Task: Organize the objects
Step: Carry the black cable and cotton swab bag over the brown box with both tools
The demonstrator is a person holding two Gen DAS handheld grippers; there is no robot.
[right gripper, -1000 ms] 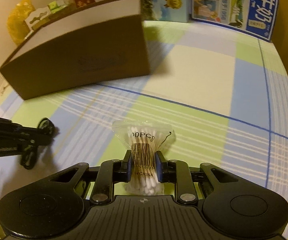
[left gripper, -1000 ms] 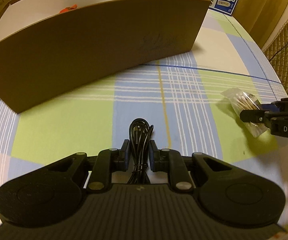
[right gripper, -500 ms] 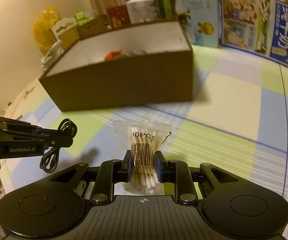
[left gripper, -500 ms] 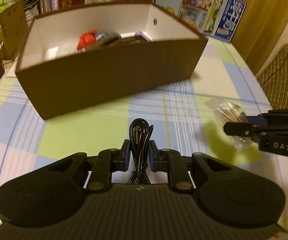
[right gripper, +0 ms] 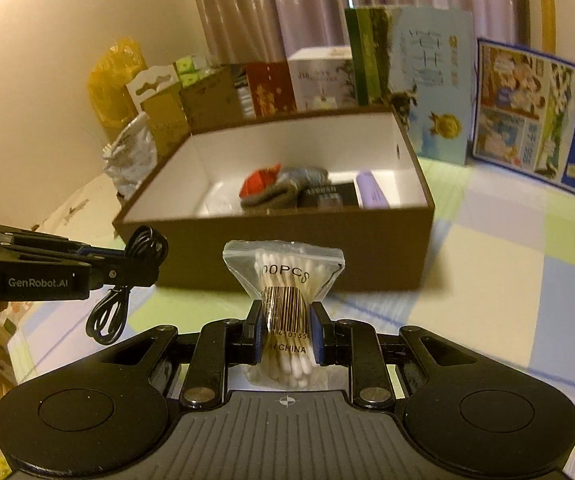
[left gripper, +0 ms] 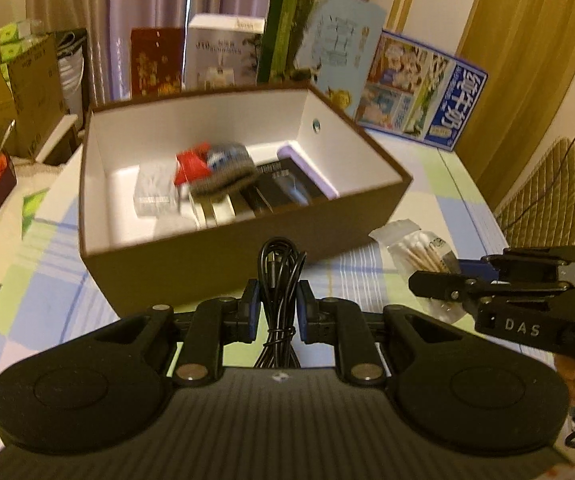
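Our left gripper (left gripper: 275, 306) has its jaws pinching a coiled black cable (left gripper: 281, 276), lifted off the checked tabletop (left gripper: 427, 184). Our right gripper (right gripper: 286, 332) has its jaws squeezing a clear bag of cotton swabs (right gripper: 283, 280) at the barcode. Both hang side by side just near of the open brown box (left gripper: 223, 256), where blurred socks (left gripper: 223, 168) and a lilac case (right gripper: 371, 190) lie.

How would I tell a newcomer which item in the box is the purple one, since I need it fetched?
Find the open brown box on the checked tablecloth. Inside, look along its right-hand wall for the purple case. It is the only pale lilac, smooth, elongated thing, beside the dark packet.
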